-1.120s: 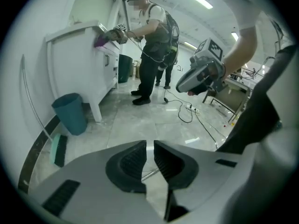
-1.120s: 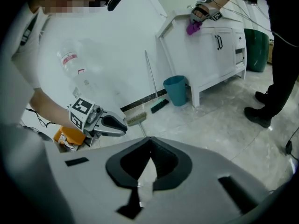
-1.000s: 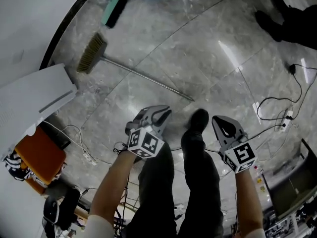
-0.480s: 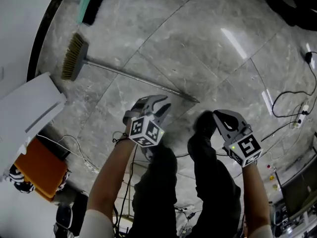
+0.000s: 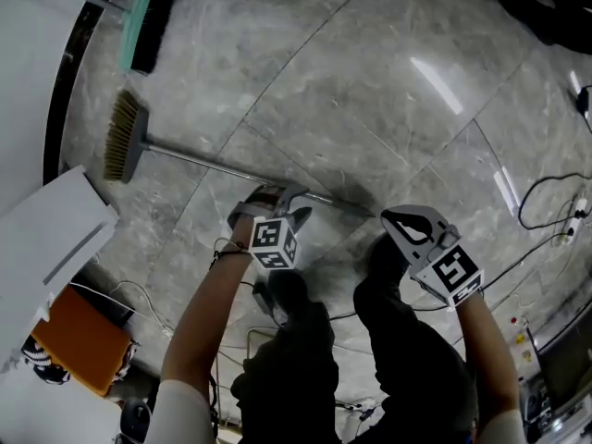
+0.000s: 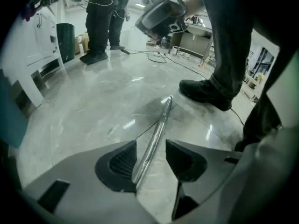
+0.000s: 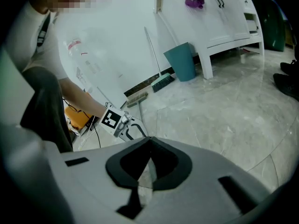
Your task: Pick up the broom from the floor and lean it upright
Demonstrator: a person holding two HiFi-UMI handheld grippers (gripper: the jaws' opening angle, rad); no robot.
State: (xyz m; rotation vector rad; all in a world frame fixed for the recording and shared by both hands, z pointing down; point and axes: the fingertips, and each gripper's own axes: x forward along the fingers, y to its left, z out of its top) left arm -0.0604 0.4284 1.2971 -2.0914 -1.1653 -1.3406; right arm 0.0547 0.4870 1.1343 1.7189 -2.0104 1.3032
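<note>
Left claw (image 6: 151,143) has just been opening on my feed, jaws apart astride the handle of the broom (image 5: 213,164), which lies flat on the floor (image 5: 388,109); my right claw (image 7: 151,141) is closed and empty.

Left gripper (image 5: 285,202) is dropping over the broom handle (image 5: 190,157), jaws opening around it; right gripper (image 5: 402,222) is lowering too.

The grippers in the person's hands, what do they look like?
Both the left gripper and right gripper are pale grey, pointed two-jaw shells with black pads. Each carries a white cube printed with black square markers. The person wears white sleeves.
</note>
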